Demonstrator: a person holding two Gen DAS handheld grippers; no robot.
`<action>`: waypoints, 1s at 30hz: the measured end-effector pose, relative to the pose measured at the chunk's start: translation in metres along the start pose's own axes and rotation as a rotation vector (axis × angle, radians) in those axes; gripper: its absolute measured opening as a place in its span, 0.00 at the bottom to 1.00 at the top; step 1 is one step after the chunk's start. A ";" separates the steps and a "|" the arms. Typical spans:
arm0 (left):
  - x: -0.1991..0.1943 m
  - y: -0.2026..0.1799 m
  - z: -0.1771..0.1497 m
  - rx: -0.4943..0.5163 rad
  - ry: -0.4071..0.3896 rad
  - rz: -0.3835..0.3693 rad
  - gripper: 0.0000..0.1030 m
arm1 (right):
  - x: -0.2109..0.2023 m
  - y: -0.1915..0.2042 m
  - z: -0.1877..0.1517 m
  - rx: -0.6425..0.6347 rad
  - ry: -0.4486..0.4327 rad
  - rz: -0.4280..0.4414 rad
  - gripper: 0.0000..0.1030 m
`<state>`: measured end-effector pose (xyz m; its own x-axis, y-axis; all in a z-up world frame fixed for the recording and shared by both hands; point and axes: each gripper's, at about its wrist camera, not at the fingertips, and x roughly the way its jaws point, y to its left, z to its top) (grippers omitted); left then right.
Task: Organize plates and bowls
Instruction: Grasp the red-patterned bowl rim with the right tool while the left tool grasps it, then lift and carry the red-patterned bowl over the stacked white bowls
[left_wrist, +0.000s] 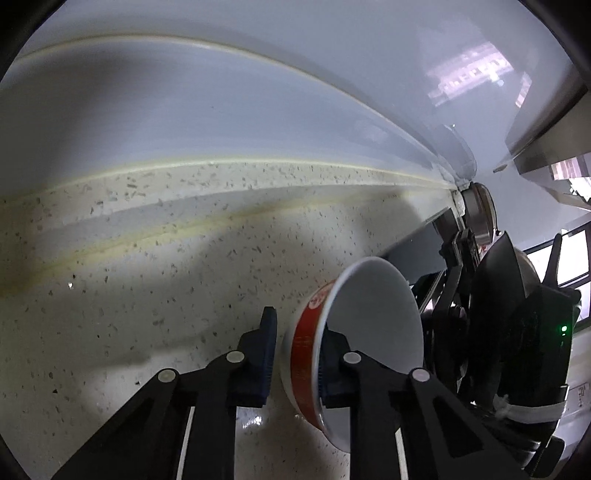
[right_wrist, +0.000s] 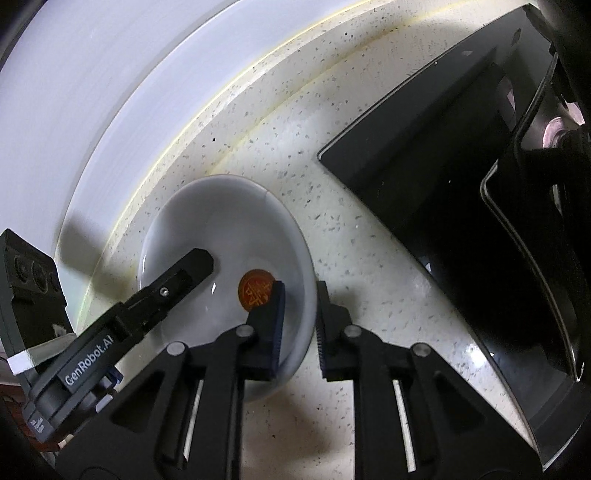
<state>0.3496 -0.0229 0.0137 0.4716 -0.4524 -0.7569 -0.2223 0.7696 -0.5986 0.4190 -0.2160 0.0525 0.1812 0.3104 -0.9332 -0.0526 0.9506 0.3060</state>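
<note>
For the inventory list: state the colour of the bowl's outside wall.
Red-orange with white markings, under a white rim; the bowl is white inside. The left wrist view shows it best.

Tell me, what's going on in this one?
A person is working at a speckled counter with a handheld gripper in each hand. The left gripper has its jaws shut on the rim of a bowl that is white inside and red outside. The right gripper has its jaws shut on the rim as well, apparently of the same bowl, on the opposite side. The bowl is empty and still low over the counter, beside a black cooktop.
</note>
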 end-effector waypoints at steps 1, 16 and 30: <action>0.000 0.001 -0.001 -0.005 0.006 0.000 0.19 | 0.007 0.005 0.007 0.001 0.001 0.002 0.17; -0.010 0.007 -0.013 -0.041 0.067 0.021 0.18 | 0.014 0.007 -0.001 0.019 0.005 0.010 0.15; -0.059 0.015 -0.029 -0.054 0.009 0.007 0.18 | 0.006 0.031 -0.015 -0.027 -0.013 0.029 0.15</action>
<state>0.2931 0.0026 0.0417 0.4622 -0.4517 -0.7631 -0.2713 0.7473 -0.6066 0.4036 -0.1841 0.0533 0.1921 0.3381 -0.9213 -0.0845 0.9410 0.3277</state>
